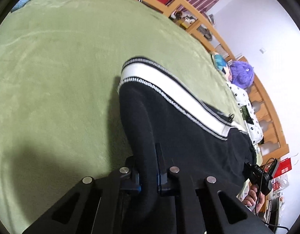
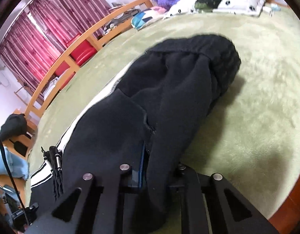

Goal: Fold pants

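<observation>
Green blanket [image 1: 52, 78] on bed carries black pants [image 1: 179, 126] running toward 1 o'clock; we clamp left gripper [image 1: 148, 167] and right gripper [image 2: 148, 167] on fabric, lifting an edge to fold.

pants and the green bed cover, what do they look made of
Pants: likely a soft black fleece or brushed knit, matte and fuzzy, with a smoother white side stripe edged in knit trim. Green bed cover: looks like plush fleece or short-pile velour, with a faint sheen and brush marks in the nap.
</observation>
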Demonstrator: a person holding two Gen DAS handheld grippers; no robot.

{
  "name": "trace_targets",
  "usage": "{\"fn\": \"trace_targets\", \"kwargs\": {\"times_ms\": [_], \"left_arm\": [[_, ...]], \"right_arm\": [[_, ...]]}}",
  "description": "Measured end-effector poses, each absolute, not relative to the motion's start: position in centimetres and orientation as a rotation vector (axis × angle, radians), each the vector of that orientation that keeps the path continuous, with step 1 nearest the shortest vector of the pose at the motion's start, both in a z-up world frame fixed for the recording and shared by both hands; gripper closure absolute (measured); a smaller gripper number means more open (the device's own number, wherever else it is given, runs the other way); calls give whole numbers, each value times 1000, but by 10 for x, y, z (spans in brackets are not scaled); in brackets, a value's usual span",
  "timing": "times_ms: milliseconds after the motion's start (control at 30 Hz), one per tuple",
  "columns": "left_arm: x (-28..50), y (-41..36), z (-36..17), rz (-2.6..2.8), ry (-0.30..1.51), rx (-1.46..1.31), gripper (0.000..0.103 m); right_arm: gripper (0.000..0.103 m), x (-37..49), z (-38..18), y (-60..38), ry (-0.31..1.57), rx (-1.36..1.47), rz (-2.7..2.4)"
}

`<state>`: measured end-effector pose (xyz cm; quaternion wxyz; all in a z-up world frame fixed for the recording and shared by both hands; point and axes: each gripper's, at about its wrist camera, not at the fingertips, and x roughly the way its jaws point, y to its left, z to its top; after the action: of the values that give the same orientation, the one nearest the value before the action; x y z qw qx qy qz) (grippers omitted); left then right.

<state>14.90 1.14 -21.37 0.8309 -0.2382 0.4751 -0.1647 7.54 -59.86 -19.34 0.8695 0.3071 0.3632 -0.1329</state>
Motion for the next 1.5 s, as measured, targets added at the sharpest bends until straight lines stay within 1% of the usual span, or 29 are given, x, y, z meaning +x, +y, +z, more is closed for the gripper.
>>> {"fn": "trace_targets", "kwargs": {"times_ms": [200,333,600,767,833,867,900,933,967,1033,1067,1100,1133,1167,1200,1233,1267,1333,1433,1500], "left_arm": [[142,34,-183,-368,962,-464,93],[136,60,-164,-338,927,-431,93],[120,163,-149,-192,898,-453,93],[102,209,-145,-78,904,-411,93],[100,214,-154,-61,940,-401,90],[100,212,-161,-50,962,-396,88],[100,208,-167,-21,987,-361,81],[100,203,-170,18,1008,-317,74],[96,199,-172,81,1021,-252,71],[84,199,-168,89,1001,-213,67],[75,198,-164,55,993,-227,63],[69,199,-160,38,987,-243,50],[62,201,-156,28,974,-260,40],[52,197,-150,14,944,-276,38],[47,193,-147,0,928,-280,37],[42,186,-143,-22,918,-282,36],[38,179,-142,-44,909,-288,36],[34,167,-142,-75,898,-310,34],[29,149,-152,-107,917,-351,34],[29,140,-159,-126,939,-361,34]], "right_arm": [[90,78,-143,-565,704,621,-267],[90,84,-127,-527,713,596,-231],[90,86,-120,-434,757,565,-78],[90,78,-125,-379,790,537,25],[89,69,-134,-369,811,506,25],[85,65,-139,-367,827,487,19],[82,62,-143,-367,844,478,17],[75,57,-150,-369,877,483,28],[73,54,-154,-371,896,489,33],[71,44,-160,-376,937,476,34],[63,37,-160,-378,944,450,32],[58,30,-158,-382,937,421,24],[52,25,-157,-389,920,399,14],[46,19,-156,-394,907,387,7],[42,17,-155,-399,902,387,8],[37,13,-155,-405,891,398,14],[34,11,-156,-411,880,421,19],[30,11,-160,-421,877,478,31],[29,19,-173,-438,888,647,78],[29,18,-176,-448,862,751,112]]}}
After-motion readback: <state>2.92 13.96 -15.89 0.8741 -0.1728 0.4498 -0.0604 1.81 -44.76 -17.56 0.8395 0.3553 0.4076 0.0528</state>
